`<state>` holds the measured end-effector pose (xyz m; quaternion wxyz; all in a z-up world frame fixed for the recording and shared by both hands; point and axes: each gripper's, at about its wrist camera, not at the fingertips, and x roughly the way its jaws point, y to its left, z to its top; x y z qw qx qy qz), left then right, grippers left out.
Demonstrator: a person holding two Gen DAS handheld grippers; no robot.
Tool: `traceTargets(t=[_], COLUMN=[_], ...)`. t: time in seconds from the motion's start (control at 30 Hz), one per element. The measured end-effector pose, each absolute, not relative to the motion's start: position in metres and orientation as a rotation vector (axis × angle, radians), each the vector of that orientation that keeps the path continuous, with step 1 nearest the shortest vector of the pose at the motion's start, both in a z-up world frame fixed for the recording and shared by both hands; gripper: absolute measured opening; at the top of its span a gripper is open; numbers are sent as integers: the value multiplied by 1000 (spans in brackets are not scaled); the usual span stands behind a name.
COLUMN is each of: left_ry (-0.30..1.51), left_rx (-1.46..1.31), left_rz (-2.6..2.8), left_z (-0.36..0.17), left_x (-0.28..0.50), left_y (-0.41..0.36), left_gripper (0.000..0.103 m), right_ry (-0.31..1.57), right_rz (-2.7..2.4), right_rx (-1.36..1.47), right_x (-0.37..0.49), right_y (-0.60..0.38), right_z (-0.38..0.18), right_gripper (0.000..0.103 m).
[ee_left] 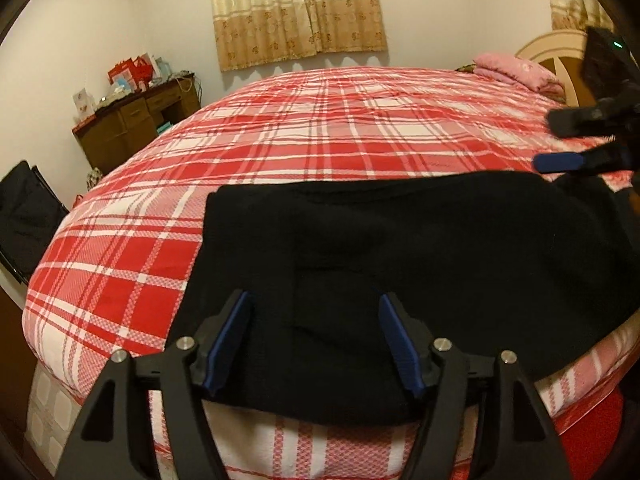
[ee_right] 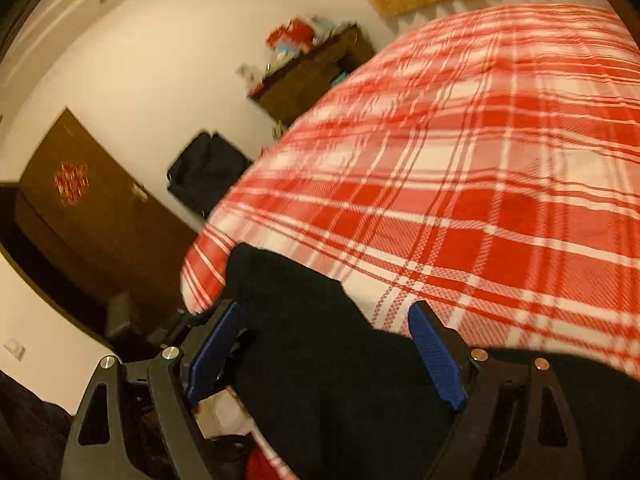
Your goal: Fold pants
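Black pants [ee_left: 400,248] lie folded into a broad band along the near edge of the bed, on its red and white plaid sheet [ee_left: 320,128]. My left gripper [ee_left: 314,300] hovers over the left part of the pants, jaws apart, and its blue pads [ee_left: 230,336] press on nothing. At the far right of this view my right gripper [ee_left: 554,142] stands open just above the pants' far edge. In the blurred right wrist view, my right gripper [ee_right: 324,308] is open over the black pants [ee_right: 320,380], with cloth lying under and between its fingers, not pinched.
A brown desk [ee_left: 132,128] with bags and boxes stands against the far wall. A black bag [ee_left: 28,216] leans left of the bed. A folded pink blanket [ee_left: 516,70] rests by the headboard. A brown door [ee_right: 92,216] is at the left.
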<state>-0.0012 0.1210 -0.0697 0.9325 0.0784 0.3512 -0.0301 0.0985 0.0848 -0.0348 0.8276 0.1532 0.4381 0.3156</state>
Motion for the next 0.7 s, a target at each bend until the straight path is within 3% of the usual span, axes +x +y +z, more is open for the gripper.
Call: traceTargets(t=[0.43,0.7], left_ry=[765,764], left_rx=[96,90], left_rz=[-84,-87], left_z=[-67,-67], left_x=[7,7], left_y=[120,121], left_gripper=[86,88], right_ry=[1163,1094], right_rz=[819,782], right_rx=[255,247], right_x=[66,79], right_y=[117,131], right_z=[-52,-53], right_gripper=[86,87])
